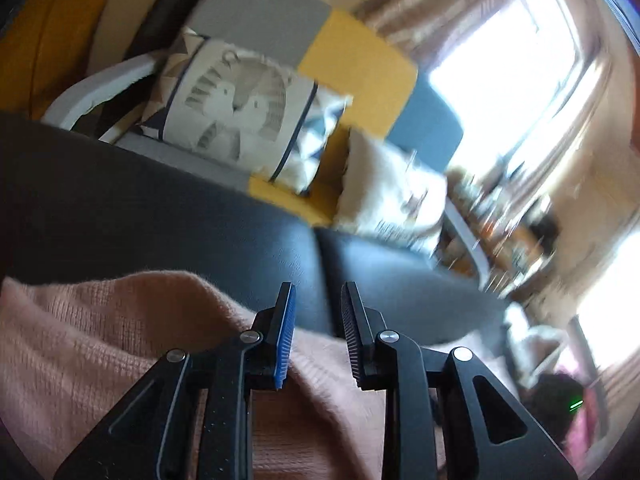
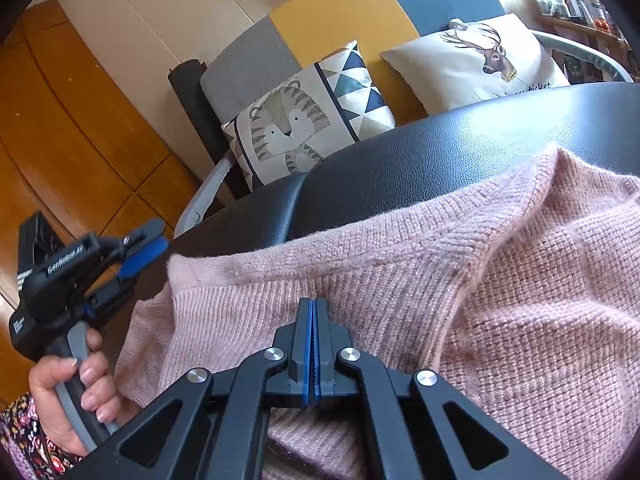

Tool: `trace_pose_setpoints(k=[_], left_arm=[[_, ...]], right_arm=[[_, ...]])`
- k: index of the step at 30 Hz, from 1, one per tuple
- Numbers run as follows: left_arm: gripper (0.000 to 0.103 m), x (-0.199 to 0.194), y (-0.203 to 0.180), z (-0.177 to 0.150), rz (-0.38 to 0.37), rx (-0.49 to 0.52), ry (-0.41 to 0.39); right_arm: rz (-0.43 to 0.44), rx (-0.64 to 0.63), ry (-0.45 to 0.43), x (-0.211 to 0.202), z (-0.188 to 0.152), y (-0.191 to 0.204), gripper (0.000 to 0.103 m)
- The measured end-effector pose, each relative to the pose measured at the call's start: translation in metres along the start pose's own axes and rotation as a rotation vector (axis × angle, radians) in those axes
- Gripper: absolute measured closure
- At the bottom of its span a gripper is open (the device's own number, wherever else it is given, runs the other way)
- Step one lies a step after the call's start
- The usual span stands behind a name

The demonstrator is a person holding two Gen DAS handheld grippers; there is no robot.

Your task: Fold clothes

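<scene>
Right wrist view: the pink knit sweater [image 2: 500, 280] lies on a black leather seat [image 2: 440, 148]. The right gripper [image 2: 314, 308] has its fingers pressed together, right over the sweater's ribbed edge; I cannot tell if any cloth is pinched. On the left, a hand [image 2: 76, 392] holds the left gripper [image 1: 318, 300], fingers apart above the sweater. A tiger pillow [image 2: 296, 128] sits far behind.

Left gripper [image 1: 318, 312] jaws apart over pink sweater [image 1: 100, 340], bg blurred.
</scene>
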State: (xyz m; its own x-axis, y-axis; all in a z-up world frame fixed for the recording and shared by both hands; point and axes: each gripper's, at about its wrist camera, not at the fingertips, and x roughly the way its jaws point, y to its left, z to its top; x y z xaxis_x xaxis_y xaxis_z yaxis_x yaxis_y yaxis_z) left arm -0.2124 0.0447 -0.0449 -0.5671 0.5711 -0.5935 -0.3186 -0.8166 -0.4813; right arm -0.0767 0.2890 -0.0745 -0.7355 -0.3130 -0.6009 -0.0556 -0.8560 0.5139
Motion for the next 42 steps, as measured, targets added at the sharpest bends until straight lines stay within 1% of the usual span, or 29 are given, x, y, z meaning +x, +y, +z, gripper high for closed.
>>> trace_pose_setpoints(k=[3,4,5,6,7,8,9,11,14,17,18,21,22,23,24,26,27,29,35,39,41,42], left_arm=[[0.077,0.005,0.008,-0.007,0.019,0.028,0.022],[0.077,0.008,0.013,-0.009,0.047,0.036,0.037],[0.078,0.014,0.021,-0.011,0.098,0.046,0.062],[0.081,0.015,0.031,-0.013,0.098,0.022,0.065],[0.085,0.012,0.043,-0.013,0.069,-0.033,0.054],[0.097,0.011,0.055,-0.014,0.053,-0.088,0.047],[0.100,0.009,0.067,-0.015,0.033,-0.142,0.040],[0.100,0.006,0.087,-0.018,-0.005,-0.237,0.024],[0.100,0.006,0.095,-0.018,-0.035,-0.281,0.019],[0.100,0.003,0.096,-0.017,-0.054,-0.315,0.031],[0.100,-0.001,0.092,-0.017,-0.039,-0.311,0.029],[0.097,-0.022,0.070,-0.018,0.061,-0.246,-0.002],[0.097,-0.031,0.057,-0.020,0.060,-0.203,-0.028],[0.097,-0.038,0.042,-0.022,0.035,-0.159,-0.049],[0.095,-0.040,0.028,-0.025,-0.001,-0.125,-0.049],[0.094,-0.040,-0.001,-0.033,-0.087,-0.062,-0.027],[0.094,-0.036,-0.014,-0.038,-0.115,-0.037,0.000],[0.094,-0.024,-0.030,-0.049,-0.134,-0.001,0.066],[0.094,-0.013,-0.033,-0.077,-0.104,0.076,0.134],[0.096,-0.014,-0.026,-0.080,-0.128,0.044,0.149],[0.096,-0.013,-0.028,-0.081,-0.116,0.061,0.141],[0.096,-0.012,-0.030,-0.081,-0.108,0.070,0.138]], right_arm=[[0.004,0.004,-0.003,0.001,0.000,-0.001,0.103],[0.003,0.004,-0.005,0.001,-0.001,-0.001,0.103],[0.003,0.003,-0.005,0.001,-0.001,-0.001,0.103],[0.004,0.004,-0.006,0.002,-0.001,-0.002,0.103],[0.007,0.006,-0.006,0.002,-0.002,-0.002,0.103],[0.008,0.007,-0.007,0.002,-0.002,-0.002,0.103],[0.008,0.008,-0.010,0.002,-0.002,-0.002,0.103],[0.007,0.008,-0.010,0.003,-0.002,-0.002,0.103],[0.007,0.008,-0.012,0.003,-0.003,-0.001,0.103],[0.006,0.009,-0.013,0.003,-0.003,-0.001,0.103],[0.006,0.009,-0.013,0.003,-0.003,-0.001,0.103],[0.007,0.011,-0.014,0.003,-0.003,-0.002,0.103],[0.007,0.012,-0.015,0.003,-0.003,-0.002,0.103],[0.007,0.012,-0.016,0.003,-0.003,-0.003,0.103],[0.006,0.012,-0.017,0.003,-0.004,-0.003,0.103],[0.007,0.011,-0.016,0.003,-0.004,-0.003,0.103],[0.008,0.011,-0.016,0.003,-0.004,-0.003,0.103],[0.013,0.015,-0.016,0.002,-0.004,-0.003,0.103],[0.044,0.046,-0.022,0.001,-0.005,-0.007,0.103],[0.103,0.100,-0.005,0.002,-0.002,-0.017,0.103],[0.078,0.066,-0.009,-0.012,-0.001,-0.007,0.103],[0.061,0.043,-0.013,-0.020,-0.001,-0.001,0.100]])
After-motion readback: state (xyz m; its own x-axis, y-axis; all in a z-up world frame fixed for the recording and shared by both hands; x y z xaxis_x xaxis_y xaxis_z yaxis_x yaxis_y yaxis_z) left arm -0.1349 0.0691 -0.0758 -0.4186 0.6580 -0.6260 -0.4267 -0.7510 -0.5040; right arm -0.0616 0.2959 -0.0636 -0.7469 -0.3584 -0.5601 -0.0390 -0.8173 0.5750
